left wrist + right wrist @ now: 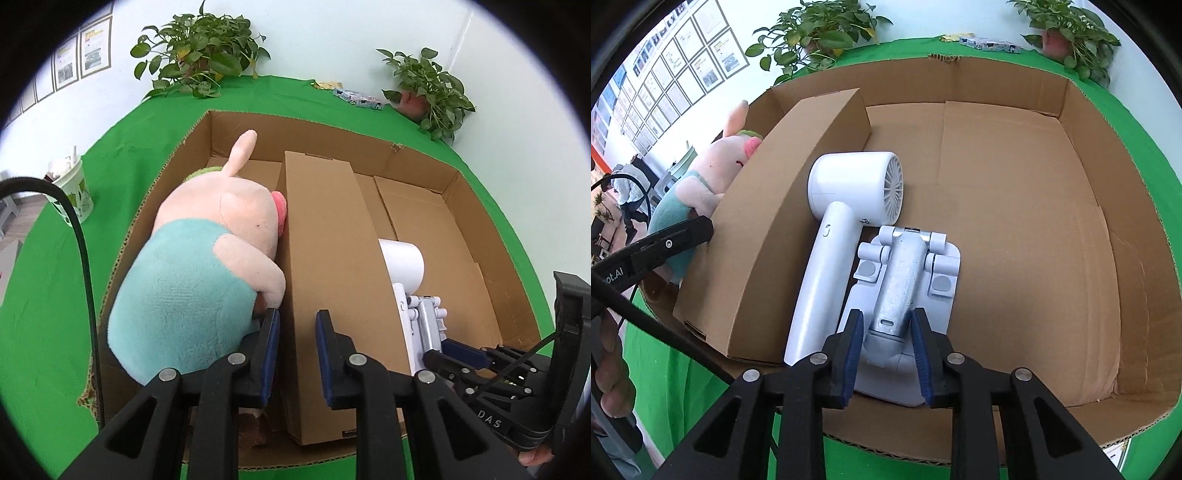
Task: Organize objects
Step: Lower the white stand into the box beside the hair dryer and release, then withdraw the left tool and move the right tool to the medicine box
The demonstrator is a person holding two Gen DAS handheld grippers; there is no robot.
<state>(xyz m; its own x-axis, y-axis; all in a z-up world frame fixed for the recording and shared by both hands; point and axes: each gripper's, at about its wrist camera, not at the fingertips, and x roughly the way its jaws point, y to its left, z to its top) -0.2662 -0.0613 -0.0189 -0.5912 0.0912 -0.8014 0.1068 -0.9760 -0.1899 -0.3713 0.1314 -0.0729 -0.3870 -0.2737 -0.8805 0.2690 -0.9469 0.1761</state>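
Note:
A large open cardboard box [1071, 110] sits on a green table. Inside it, a long closed carton [325, 236] [775, 221] lies beside a pink and teal pig plush [192, 266] [701, 184] at the left. A white hair dryer [846, 206] [402, 258] lies right of the carton. A white folding stand with a silver arm [905, 280] [424, 325] lies next to the dryer. My right gripper [886, 325] is closed around the stand's silver arm. My left gripper [297, 325] is open and empty over the carton, its left finger touching the plush.
Two potted plants [199, 48] [428, 88] stand at the table's back edge. A paper cup [74, 188] stands left of the box. A small printed packet [358, 96] lies at the back. A black cable [81, 236] hangs at the left.

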